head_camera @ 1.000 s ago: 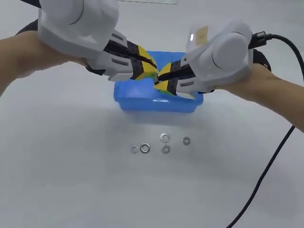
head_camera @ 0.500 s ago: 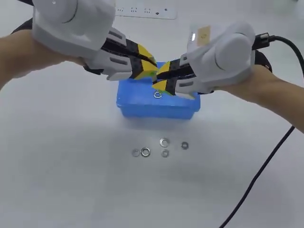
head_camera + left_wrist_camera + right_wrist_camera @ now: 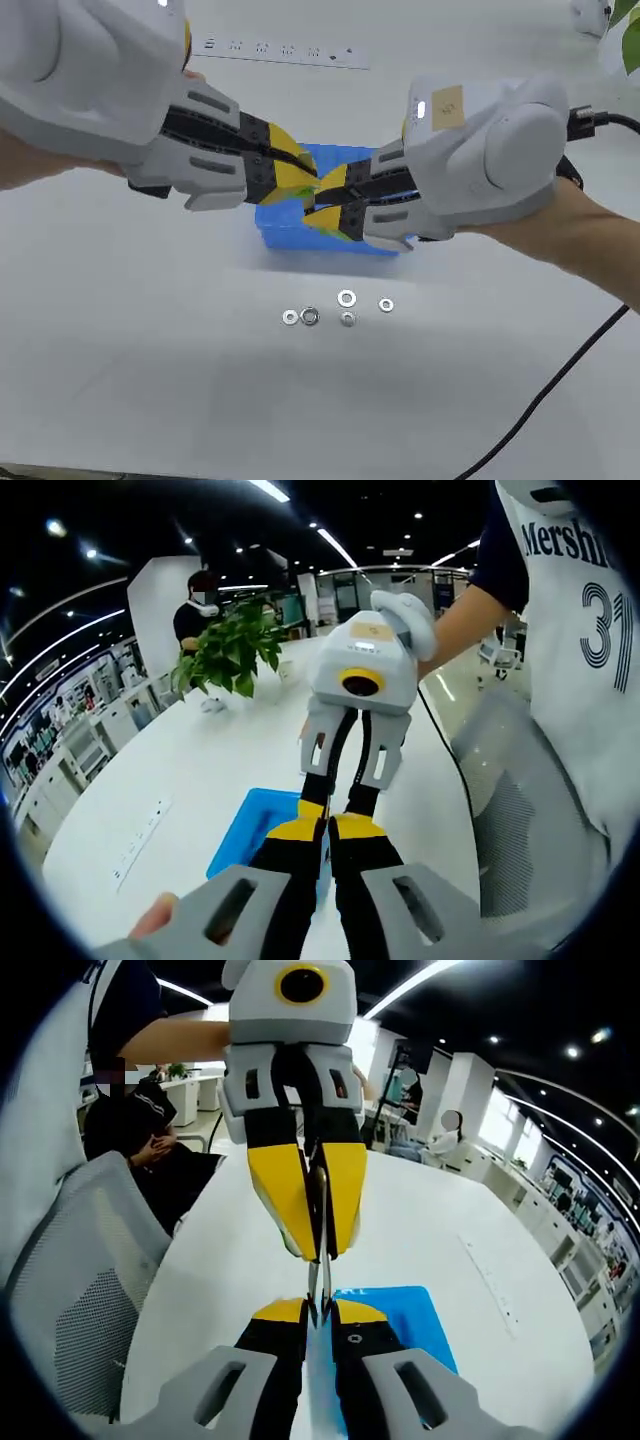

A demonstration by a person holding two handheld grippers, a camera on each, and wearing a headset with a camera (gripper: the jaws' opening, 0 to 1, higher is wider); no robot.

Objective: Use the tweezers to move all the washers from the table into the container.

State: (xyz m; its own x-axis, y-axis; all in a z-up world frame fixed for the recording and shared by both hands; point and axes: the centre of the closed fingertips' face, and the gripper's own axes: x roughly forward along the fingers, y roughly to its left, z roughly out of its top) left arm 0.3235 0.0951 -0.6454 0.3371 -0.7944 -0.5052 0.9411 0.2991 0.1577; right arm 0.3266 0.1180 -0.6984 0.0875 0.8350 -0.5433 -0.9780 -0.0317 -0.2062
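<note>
White table (image 3: 150,350) spreads under the head view, with a blue container (image 3: 282,228) near its middle and five washers (image 3: 347,299) lying loose in a small cluster just in front of it, apart from its wall. Both forearms (image 3: 590,240) reach in from the sides behind bulky white housings, so the two grippers slant inward and down and meet nose to nose above the container. The left gripper (image 3: 305,182) comes in from the left, the right gripper (image 3: 320,207) from the right and slightly lower. In the right gripper view the tweezers (image 3: 318,1282) show as a thin metal strip running from between that gripper's own jaws up into the yellow tips of the opposite one; both pairs of jaws are pressed close onto it. A black cable (image 3: 560,380) trails from the right gripper across the table
</note>
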